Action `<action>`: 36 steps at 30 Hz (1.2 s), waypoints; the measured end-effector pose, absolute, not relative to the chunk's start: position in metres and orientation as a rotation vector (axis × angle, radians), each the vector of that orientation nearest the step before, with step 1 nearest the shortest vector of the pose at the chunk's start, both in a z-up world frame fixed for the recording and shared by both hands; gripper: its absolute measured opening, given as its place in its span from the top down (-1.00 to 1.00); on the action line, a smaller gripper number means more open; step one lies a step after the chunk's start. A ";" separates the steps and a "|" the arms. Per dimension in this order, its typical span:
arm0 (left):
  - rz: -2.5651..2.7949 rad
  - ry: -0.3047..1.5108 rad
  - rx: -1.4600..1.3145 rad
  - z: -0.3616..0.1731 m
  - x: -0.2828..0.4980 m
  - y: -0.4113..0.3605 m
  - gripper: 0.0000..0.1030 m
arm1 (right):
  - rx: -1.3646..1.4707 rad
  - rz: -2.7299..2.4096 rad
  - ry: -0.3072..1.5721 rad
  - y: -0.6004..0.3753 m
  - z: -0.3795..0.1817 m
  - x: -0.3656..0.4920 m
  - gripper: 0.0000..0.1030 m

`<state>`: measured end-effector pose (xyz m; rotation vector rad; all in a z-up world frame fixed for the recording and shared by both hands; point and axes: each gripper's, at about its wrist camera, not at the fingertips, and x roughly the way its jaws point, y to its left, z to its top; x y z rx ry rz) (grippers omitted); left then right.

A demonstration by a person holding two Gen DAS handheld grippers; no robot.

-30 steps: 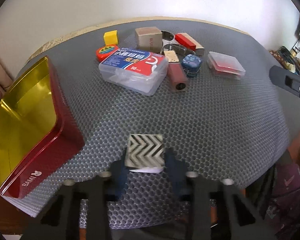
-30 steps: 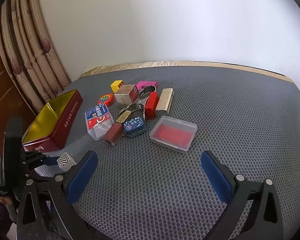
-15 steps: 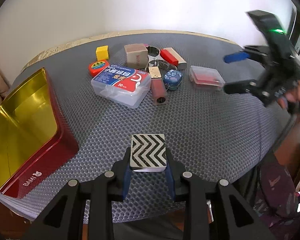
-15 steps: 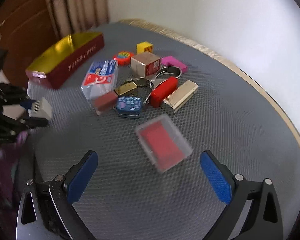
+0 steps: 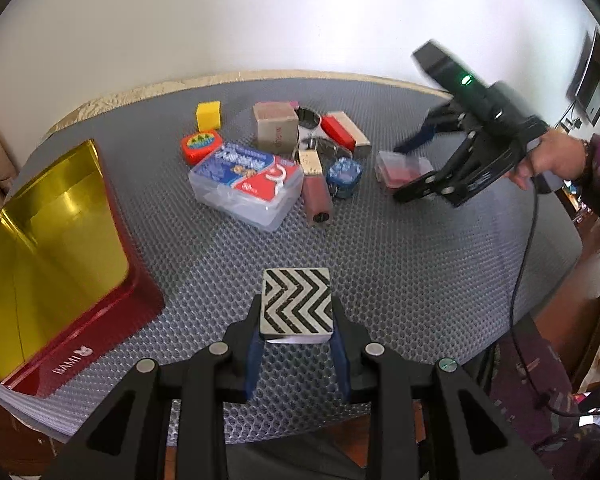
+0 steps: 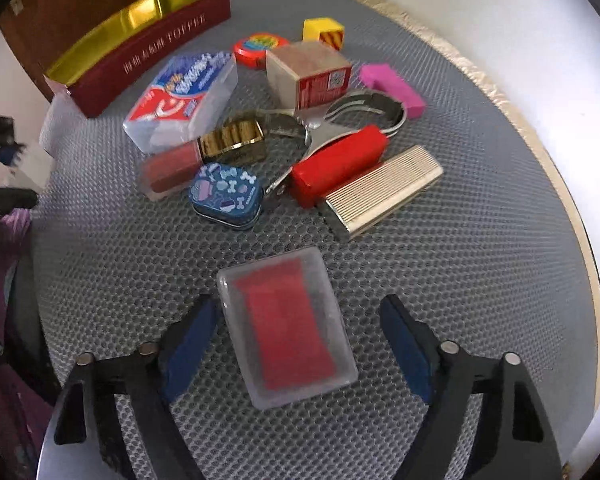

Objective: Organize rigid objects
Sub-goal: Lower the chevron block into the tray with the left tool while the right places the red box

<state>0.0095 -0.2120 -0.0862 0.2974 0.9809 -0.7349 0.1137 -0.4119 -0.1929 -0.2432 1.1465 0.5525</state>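
So the left gripper (image 5: 298,334) is clamped on a black-and-white chevron block (image 5: 297,304) above the bench (image 5: 420,264). Right gripper (image 6: 300,344), jaws just closing, straddles the clear red-filled plastic case (image 6: 286,326), not pinching.

Black-and-white chevron box (image 5: 297,304), red tin (image 5: 80,344) gold inside, blue bone-print tin (image 6: 226,194), yellow cube (image 5: 208,115)

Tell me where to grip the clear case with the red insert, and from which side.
Take the clear case across its two long side walls, coming down from above. It lies flat on the mat, its narrow width already between the right gripper's pads, whose jaws have just been closing. Nothing crowds those sides; the blue tin lies clear beyond it.
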 end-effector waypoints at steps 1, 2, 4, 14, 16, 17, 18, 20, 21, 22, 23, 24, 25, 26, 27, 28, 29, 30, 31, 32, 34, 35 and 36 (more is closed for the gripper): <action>-0.735 0.979 0.282 -0.081 0.011 -0.209 0.43 | -0.224 0.551 1.146 -0.412 -0.192 0.115 -0.03; -0.735 0.978 0.269 -0.075 0.013 -0.205 0.43 | -0.220 0.542 1.152 -0.411 -0.193 0.117 -0.03; -0.728 0.969 0.234 -0.060 0.019 -0.196 0.43 | -0.201 0.512 1.161 -0.408 -0.194 0.116 -0.02; -0.449 0.967 0.238 -0.023 0.131 -0.117 0.43 | 0.135 0.464 1.045 -0.410 -0.162 0.075 -0.02; -0.423 0.983 0.235 -0.031 0.155 -0.106 0.43 | 0.209 0.496 0.997 -0.408 -0.145 0.074 -0.02; -0.399 0.988 0.237 -0.038 0.168 -0.102 0.43 | 0.237 0.509 0.975 -0.402 -0.135 0.085 -0.02; -0.376 0.997 0.237 -0.044 0.181 -0.098 0.43 | 0.252 0.522 0.961 -0.399 -0.130 0.086 -0.02; -0.363 1.015 0.216 -0.058 0.202 -0.088 0.43 | 0.276 0.563 0.936 -0.399 -0.116 0.082 -0.02; -0.354 1.025 0.206 -0.062 0.211 -0.086 0.42 | 0.285 0.582 0.927 -0.389 -0.110 0.089 -0.02; -0.329 1.032 0.199 -0.066 0.220 -0.082 0.42 | 0.299 0.606 0.921 -0.380 -0.103 0.095 -0.02; -0.308 1.041 0.194 -0.071 0.227 -0.078 0.42 | 0.309 0.622 0.916 -0.375 -0.099 0.094 -0.02; -0.308 1.052 0.187 -0.076 0.231 -0.076 0.42 | 0.320 0.644 0.907 -0.362 -0.093 0.099 -0.02; -0.310 1.063 0.178 -0.080 0.238 -0.073 0.42 | 0.323 0.663 0.899 -0.352 -0.087 0.106 -0.02; -0.298 1.083 0.171 -0.086 0.245 -0.071 0.42 | 0.320 0.675 0.892 -0.344 -0.083 0.112 -0.02; -0.294 1.099 0.165 -0.090 0.248 -0.068 0.42 | 0.316 0.693 0.881 -0.333 -0.078 0.121 -0.02; -0.295 1.111 0.155 -0.093 0.251 -0.065 0.42 | 0.320 0.709 0.875 -0.325 -0.072 0.128 -0.02; -0.295 1.116 0.143 -0.095 0.253 -0.063 0.39 | 0.324 0.723 0.870 -0.317 -0.067 0.134 -0.02; -0.298 1.118 0.133 -0.096 0.254 -0.060 0.30 | 0.316 0.735 0.864 -0.304 -0.063 0.144 -0.02; -0.303 1.123 0.127 -0.096 0.254 -0.059 0.23 | 0.310 0.751 0.859 -0.291 -0.059 0.154 -0.02; -0.305 1.138 0.127 -0.096 0.255 -0.057 0.03 | 0.312 0.764 0.858 -0.286 -0.056 0.157 -0.02; -0.302 1.152 0.134 -0.098 0.255 -0.054 -0.07 | 0.307 0.772 0.867 -0.271 -0.055 0.169 -0.02; -0.294 1.135 0.134 -0.095 0.254 -0.051 -0.07 | 0.314 0.776 0.872 -0.266 -0.056 0.176 -0.03; -0.285 1.113 0.138 -0.090 0.251 -0.048 -0.07 | 0.341 0.781 0.880 -0.260 -0.059 0.185 -0.03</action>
